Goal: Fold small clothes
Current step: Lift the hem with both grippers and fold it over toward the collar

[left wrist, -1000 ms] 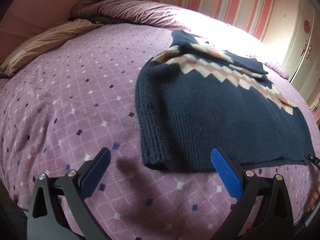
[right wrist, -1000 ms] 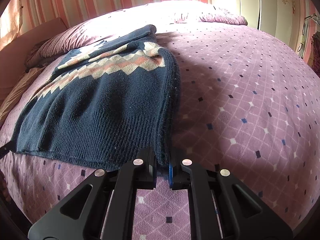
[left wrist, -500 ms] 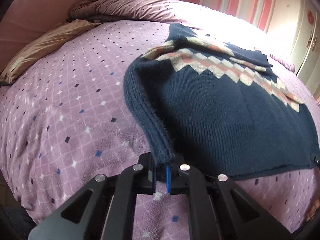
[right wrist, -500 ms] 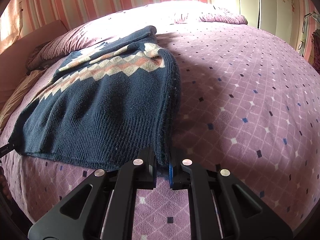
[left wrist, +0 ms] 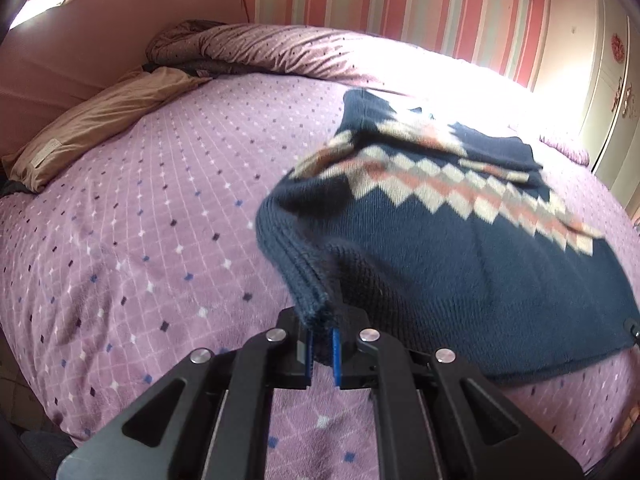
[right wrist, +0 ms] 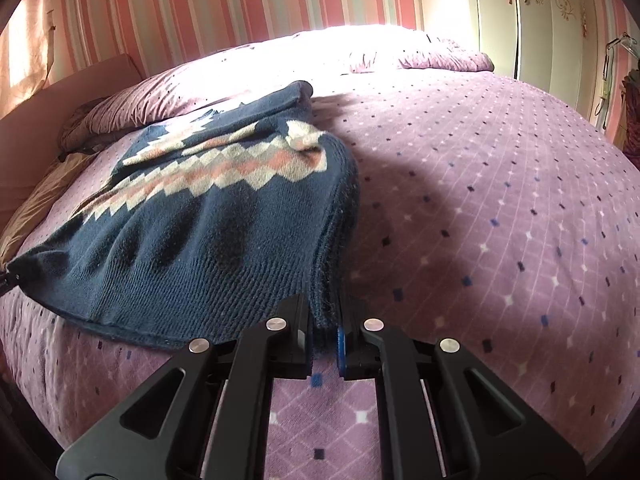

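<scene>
The navy sweater (left wrist: 460,248) lies on the purple bed (left wrist: 140,220). The left tool (left wrist: 321,344) and the right tool (right wrist: 325,342) are each clamped on one hem corner. The fold is starting; next, both corners should probably be carried together toward the collar.
</scene>
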A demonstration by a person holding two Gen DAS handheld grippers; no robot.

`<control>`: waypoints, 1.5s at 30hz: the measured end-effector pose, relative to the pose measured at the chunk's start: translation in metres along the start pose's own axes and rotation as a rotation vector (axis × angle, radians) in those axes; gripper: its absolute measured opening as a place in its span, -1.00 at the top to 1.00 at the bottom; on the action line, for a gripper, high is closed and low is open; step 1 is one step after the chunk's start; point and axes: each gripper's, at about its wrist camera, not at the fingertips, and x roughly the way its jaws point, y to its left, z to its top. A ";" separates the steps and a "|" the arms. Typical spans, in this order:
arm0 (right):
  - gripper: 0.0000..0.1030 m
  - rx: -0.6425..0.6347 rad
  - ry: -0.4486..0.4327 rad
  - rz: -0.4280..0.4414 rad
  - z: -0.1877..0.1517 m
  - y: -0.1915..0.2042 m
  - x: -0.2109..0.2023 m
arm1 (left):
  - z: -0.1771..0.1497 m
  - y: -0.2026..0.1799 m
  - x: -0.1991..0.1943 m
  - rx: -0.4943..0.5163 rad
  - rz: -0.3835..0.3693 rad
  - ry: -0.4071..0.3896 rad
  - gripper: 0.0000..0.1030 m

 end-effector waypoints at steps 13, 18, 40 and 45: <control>0.84 -0.034 -0.109 0.019 0.092 0.008 0.026 | 0.088 -0.025 0.029 0.003 0.032 -0.118 0.87; 0.84 -0.059 -0.120 0.003 0.130 0.015 0.056 | 0.118 -0.038 0.057 0.021 0.049 -0.144 0.87; 0.84 -0.087 -0.131 0.029 0.273 0.028 0.199 | 0.242 -0.065 0.191 0.077 0.146 -0.175 0.86; 0.85 -0.108 -0.124 0.022 0.305 0.033 0.227 | 0.268 -0.068 0.216 0.111 0.166 -0.187 0.86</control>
